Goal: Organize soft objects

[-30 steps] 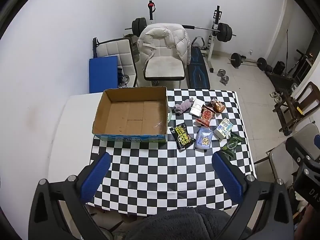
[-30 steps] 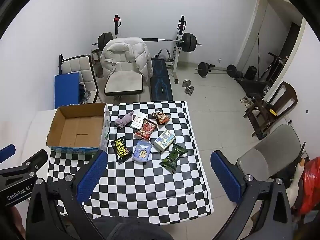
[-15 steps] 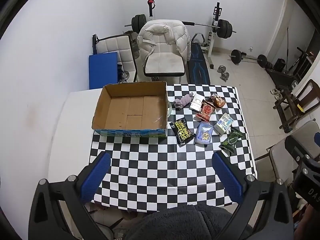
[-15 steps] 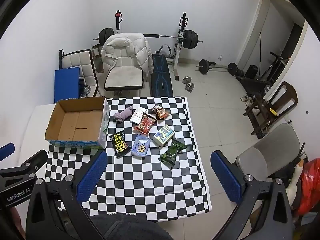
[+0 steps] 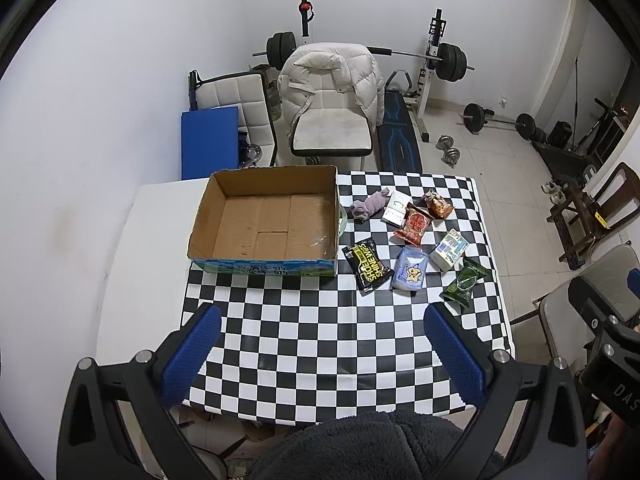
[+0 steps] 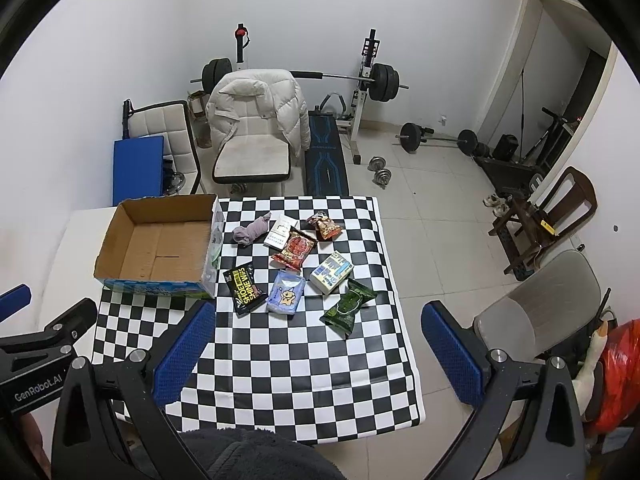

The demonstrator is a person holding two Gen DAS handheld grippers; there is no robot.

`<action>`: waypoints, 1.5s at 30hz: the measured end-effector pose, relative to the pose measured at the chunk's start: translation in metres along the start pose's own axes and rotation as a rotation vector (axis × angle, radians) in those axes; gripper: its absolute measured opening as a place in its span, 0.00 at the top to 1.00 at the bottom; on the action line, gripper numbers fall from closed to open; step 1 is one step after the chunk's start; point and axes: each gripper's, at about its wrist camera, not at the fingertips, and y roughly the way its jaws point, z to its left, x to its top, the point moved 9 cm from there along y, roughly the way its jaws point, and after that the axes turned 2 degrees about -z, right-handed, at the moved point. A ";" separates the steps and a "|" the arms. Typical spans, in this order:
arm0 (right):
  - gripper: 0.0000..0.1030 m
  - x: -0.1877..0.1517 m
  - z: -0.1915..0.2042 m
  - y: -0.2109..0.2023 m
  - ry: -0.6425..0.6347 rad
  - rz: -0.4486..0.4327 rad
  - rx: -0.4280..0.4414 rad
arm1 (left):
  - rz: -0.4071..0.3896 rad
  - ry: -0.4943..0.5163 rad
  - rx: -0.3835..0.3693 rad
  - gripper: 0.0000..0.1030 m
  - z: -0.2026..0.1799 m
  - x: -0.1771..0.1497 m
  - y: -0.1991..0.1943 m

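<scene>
Checkered cloth covered the table (image 5: 320, 344), and on it sat the task's things: an open cardboard box (image 5: 266, 222) at the far left, bare inside, and to its right a loose cluster of soft packets. Nearest the box lay a black shoe-wipes pack (image 5: 367, 264), then a pale blue pouch (image 5: 410, 269), a white carton (image 5: 449, 249), a green packet (image 5: 464, 281), and farther off a red snack bag (image 5: 414, 225) and a rolled grey sock (image 5: 369, 208).

Both tongs hung high over the near edge, well apart from everything — the left gripper (image 5: 320, 354) spread wide and holding nothing, the right gripper (image 6: 316, 354) likewise.

To my eye nothing was yet packed. Starting with the shoe-wipes pack seemed sensible: come straight down, pinch across its short width rather than a corner, since these packets sag, and clear the box wall before letting go.

Beyond stood a chair with a white jacket (image 5: 330, 80) and a weight bench.
</scene>
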 end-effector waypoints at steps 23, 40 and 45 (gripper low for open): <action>0.00 0.006 0.007 -0.008 0.010 -0.001 -0.001 | -0.008 0.005 -0.007 0.00 -0.002 0.003 -0.008; 0.00 0.014 0.010 -0.006 0.010 -0.006 -0.002 | -0.009 0.000 -0.016 0.00 -0.003 0.012 -0.009; 0.00 0.013 0.010 -0.006 0.011 -0.004 0.001 | -0.009 -0.002 -0.017 0.00 -0.003 0.013 -0.009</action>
